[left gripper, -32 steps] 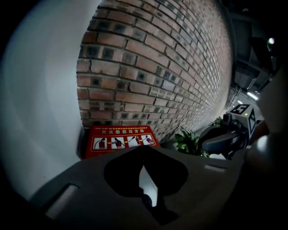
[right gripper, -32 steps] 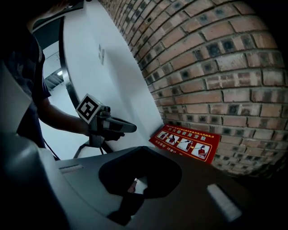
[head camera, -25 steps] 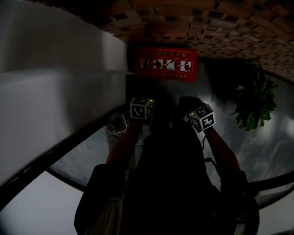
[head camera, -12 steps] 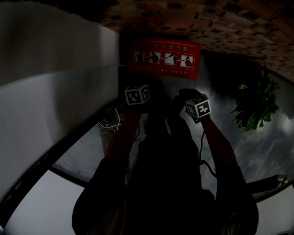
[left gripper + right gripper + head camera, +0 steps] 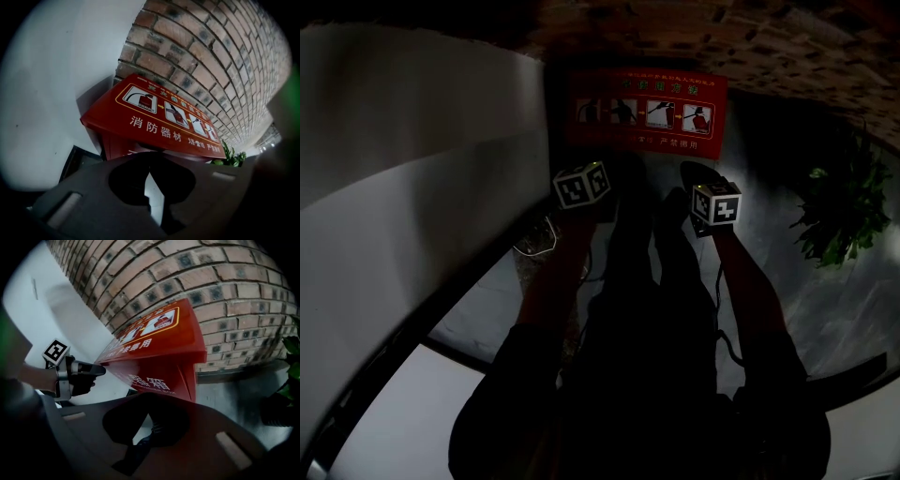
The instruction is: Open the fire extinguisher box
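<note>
Head view: the red fire extinguisher box (image 5: pixel 647 108) sits at 12 o'clock against the brick wall (image 5: pixel 769 47), and it looks closed. There's a plant (image 5: pixel 844 211) at 3 o'clock.
Left gripper view: my left claw (image 5: pixel 150 157) is pinched together and empty, with the box near at 12 o'clock.
Right gripper view: my right claw (image 5: pixel 150 399) is closed on nothing too. The box is at 12 o'clock.

Brick wall (image 5: pixel 211 47), leafy green plant (image 5: pixel 848 211)

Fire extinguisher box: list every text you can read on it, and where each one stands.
"消防器材": lid of the fire extinguisher box, left gripper view.
"箱" and "BOX": box front, right gripper view; the rest of both lines is unclear.
Small print around the lid's pictograms: too blurred to read.
</note>
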`<state>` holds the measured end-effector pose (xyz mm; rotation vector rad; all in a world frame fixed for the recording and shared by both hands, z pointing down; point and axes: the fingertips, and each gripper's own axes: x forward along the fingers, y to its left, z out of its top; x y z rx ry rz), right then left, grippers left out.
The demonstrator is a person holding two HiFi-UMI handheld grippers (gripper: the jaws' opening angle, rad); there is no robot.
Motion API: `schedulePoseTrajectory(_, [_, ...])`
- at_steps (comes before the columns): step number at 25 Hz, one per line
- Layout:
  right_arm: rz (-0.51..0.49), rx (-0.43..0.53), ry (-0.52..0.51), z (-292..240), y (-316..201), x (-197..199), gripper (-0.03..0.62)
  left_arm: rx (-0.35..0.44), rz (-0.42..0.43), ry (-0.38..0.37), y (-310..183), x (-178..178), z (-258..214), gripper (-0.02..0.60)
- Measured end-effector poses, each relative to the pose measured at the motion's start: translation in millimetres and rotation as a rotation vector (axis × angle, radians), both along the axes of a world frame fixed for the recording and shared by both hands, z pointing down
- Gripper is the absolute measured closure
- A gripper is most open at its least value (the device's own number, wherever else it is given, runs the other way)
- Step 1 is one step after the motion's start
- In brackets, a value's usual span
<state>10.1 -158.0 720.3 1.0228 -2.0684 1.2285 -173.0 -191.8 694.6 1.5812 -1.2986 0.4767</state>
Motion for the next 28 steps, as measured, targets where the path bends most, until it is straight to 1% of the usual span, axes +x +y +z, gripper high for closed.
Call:
schedulePoseTrajectory(2, [0.002, 0.001, 0.001, 5, -2, 0, 0.594, 0.000, 0.001, 0.009, -1, 2, 0, 0.580])
schedulePoseTrajectory(5, [-0.010, 0.021, 0.011, 9, -10, -1, 0.594, 0.001, -0.026, 0.029, -2, 2, -5, 0.580])
schedulePoseTrajectory(11, [0.059, 0.049, 0.007, 14, -29, 9, 0.594, 0.002, -0.015, 0.045, 0, 7, -10, 0.580])
schedulePoseTrajectory(16, [0.088, 0.072, 0.018, 15, -36, 11, 0.595, -0.006, -0.037, 0.065, 2, 8, -14, 0.580])
schedulePoseTrajectory(22, [0.109, 0.099, -0.022, 12, -41, 7, 0.595, 0.040, -0.060, 0.119, 3, 6, -30, 0.580])
schedulePoseTrajectory(24, [0.113, 0.107, -0.031, 11, -43, 7, 0.595, 0.041, -0.065, 0.140, 3, 8, -32, 0.580])
schedulePoseTrajectory(28, [0.136, 0.095, -0.036, 11, -43, 8, 0.596, 0.060, -0.071, 0.134, 3, -1, -31, 0.580])
